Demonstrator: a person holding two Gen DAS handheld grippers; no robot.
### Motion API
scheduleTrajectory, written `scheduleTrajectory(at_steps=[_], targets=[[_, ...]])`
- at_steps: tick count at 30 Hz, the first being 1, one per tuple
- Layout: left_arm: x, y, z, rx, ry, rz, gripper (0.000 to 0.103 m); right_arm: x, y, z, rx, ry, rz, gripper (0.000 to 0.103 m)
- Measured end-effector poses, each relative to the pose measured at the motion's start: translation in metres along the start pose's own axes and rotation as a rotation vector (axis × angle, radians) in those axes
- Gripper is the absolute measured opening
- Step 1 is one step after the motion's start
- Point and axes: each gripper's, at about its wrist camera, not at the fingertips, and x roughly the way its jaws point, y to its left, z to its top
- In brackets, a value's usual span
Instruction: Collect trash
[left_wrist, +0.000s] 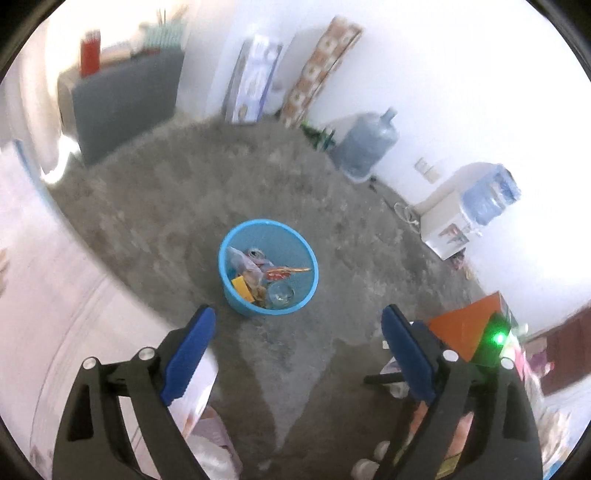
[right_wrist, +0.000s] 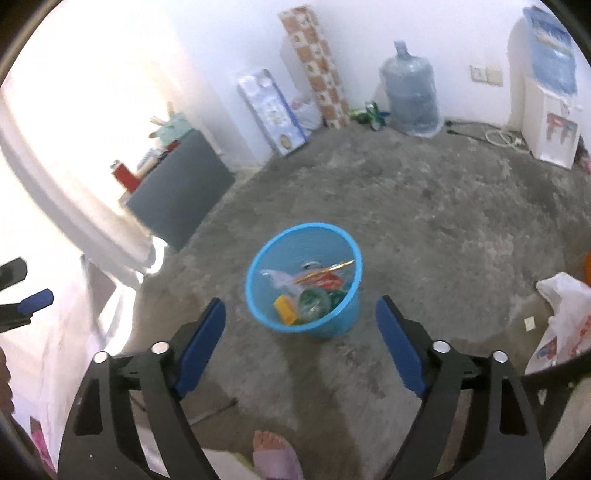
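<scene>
A blue bin (left_wrist: 268, 267) stands upright on the bare grey concrete floor (left_wrist: 207, 206), well out from the walls, and it shows near the middle of both wrist views. Trash lies inside it: a yellow box (right_wrist: 285, 309) against the near wall, a green bottle (right_wrist: 314, 301) beside that, a red wrapper (right_wrist: 328, 282) and a long orange strip (right_wrist: 325, 270) lying across the top; the left view also shows a clear round piece, possibly a cup or a bottle end, though the blur makes it hard to be sure. The left gripper (left_wrist: 298, 325) hangs above the floor on the near side of the bin, its blue-padded jaws spread wide with nothing between them. The right gripper (right_wrist: 300, 317) sits the same way, jaws wide apart and empty, the bin showing through the gap. At the left edge of the right view one blue pad of the other gripper pokes in. Against the far wall stand a big water jug (right_wrist: 410, 98), a patterned roll (right_wrist: 317, 66) and a flat printed box (right_wrist: 271, 110); a water dispenser (right_wrist: 550, 92) is at the right. A dark cabinet (right_wrist: 181, 184) sits at the left. A white plastic bag (right_wrist: 565, 317) lies on the floor to the right, and a foot in a pale slipper (right_wrist: 275, 456) shows at the bottom.
</scene>
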Motion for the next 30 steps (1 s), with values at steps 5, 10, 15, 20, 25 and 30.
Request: scheduleTrajectory(at_steps=[5,10,15,20,25,30], targets=[[-0.067,0.0,-0.08,0.06,-0.133,0.102,0.094,-0.03,0.049,-0.025,-0.16,0.01,0.021,0.09],[-0.105,0.007,-0.143,0.024,-0.208,0.176,0.097,-0.06,0.103,-0.059,-0.335,-0.02,0.011,0.095],[-0.133,0.01,-0.19,0.015,-0.315,0.297,0.097,-0.083,0.141,-0.089,-0.415,-0.058,-0.004,0.095],[-0.154,0.016,-0.215,-0.033,-0.376,0.439,0.097,-0.103,0.175,-0.112,-0.502,-0.126,-0.044,0.095],[-0.167,0.022,-0.228,-0.088,-0.427,0.571,0.097,-0.122,0.196,-0.127,-0.538,-0.196,-0.062,0.095],[-0.176,0.021,-0.235,-0.081,-0.468,0.677,0.097,-0.133,0.209,-0.14,-0.563,-0.243,-0.092,0.095]])
